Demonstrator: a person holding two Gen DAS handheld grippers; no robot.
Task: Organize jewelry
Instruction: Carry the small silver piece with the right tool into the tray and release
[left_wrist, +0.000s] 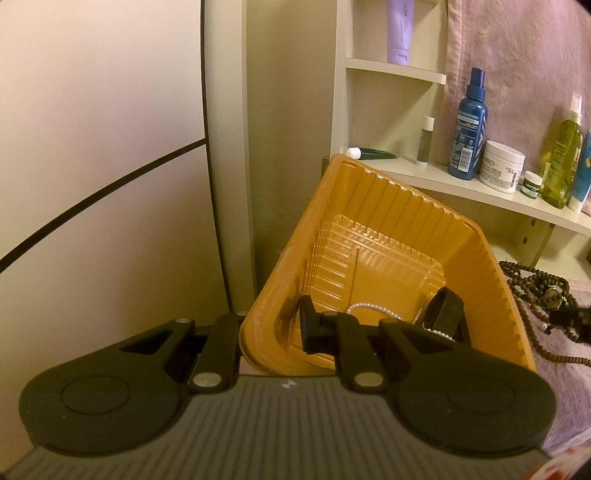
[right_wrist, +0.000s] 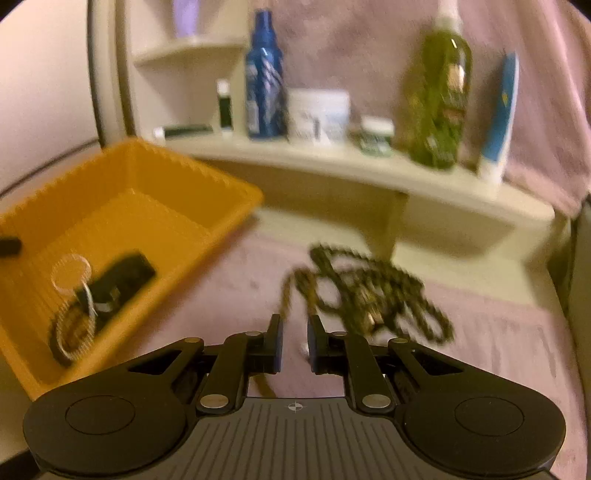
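Pink cloth (right_wrist: 480, 343) covers the surface below a shelf (right_wrist: 332, 170) of bottles. Your left gripper (left_wrist: 273, 328) is clamped on the near wall of the orange tray (left_wrist: 406, 206), tilting it; pearls (left_wrist: 373, 308) and a black band (left_wrist: 445, 310) lie inside. Your right gripper (right_wrist: 295, 343) stands narrowly parted, a beaded strand (right_wrist: 286, 295) running between its jaws; contact blurred. Beads (right_wrist: 380, 291) heaped just beyond
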